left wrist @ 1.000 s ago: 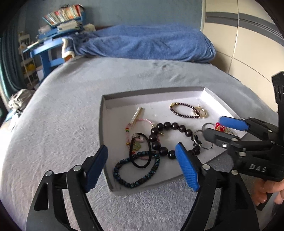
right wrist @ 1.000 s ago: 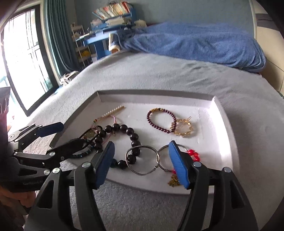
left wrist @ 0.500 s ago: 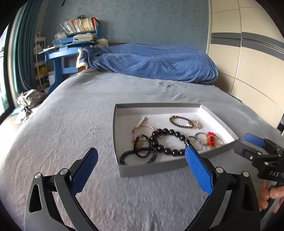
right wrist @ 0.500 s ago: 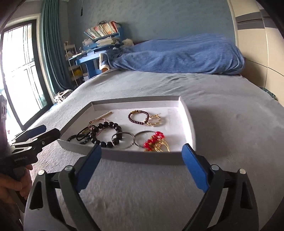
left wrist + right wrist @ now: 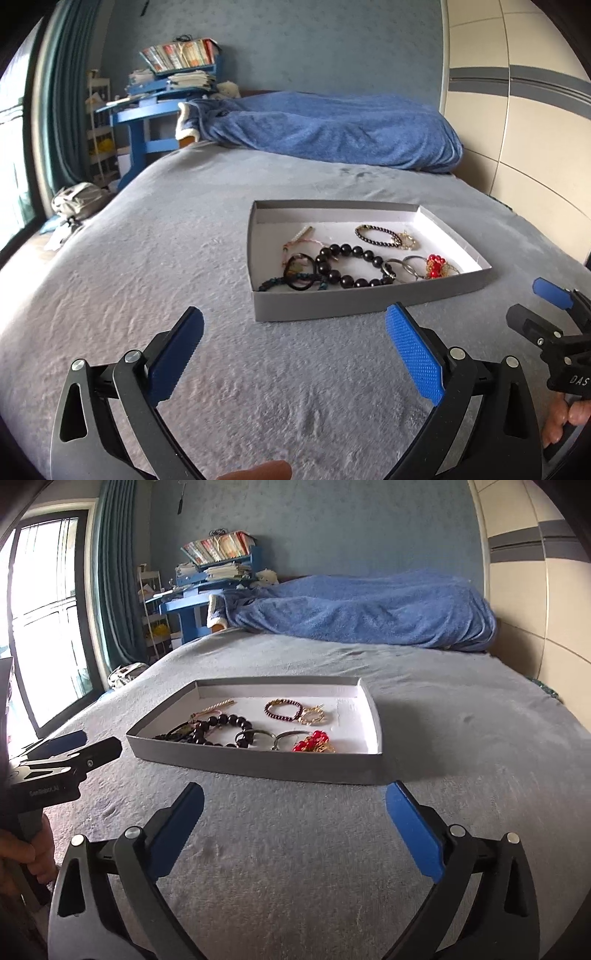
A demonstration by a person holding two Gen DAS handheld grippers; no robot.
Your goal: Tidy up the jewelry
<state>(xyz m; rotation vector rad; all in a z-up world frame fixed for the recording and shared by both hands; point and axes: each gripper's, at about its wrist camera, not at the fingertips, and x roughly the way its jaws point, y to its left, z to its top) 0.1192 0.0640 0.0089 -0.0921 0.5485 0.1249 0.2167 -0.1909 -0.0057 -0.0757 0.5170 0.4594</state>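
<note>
Jewelry sits in a shallow grey tray mid-bed: black bead bracelet, red bead piece, metal rings. Left gripper open wide, empty, near side of tray. Right gripper opening, nothing between jaws, also near side.

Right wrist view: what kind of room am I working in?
Most likely a bedroom: a grey-covered bed with a crumpled blue blanket, and a cluttered blue desk beside the curtained window.
</note>
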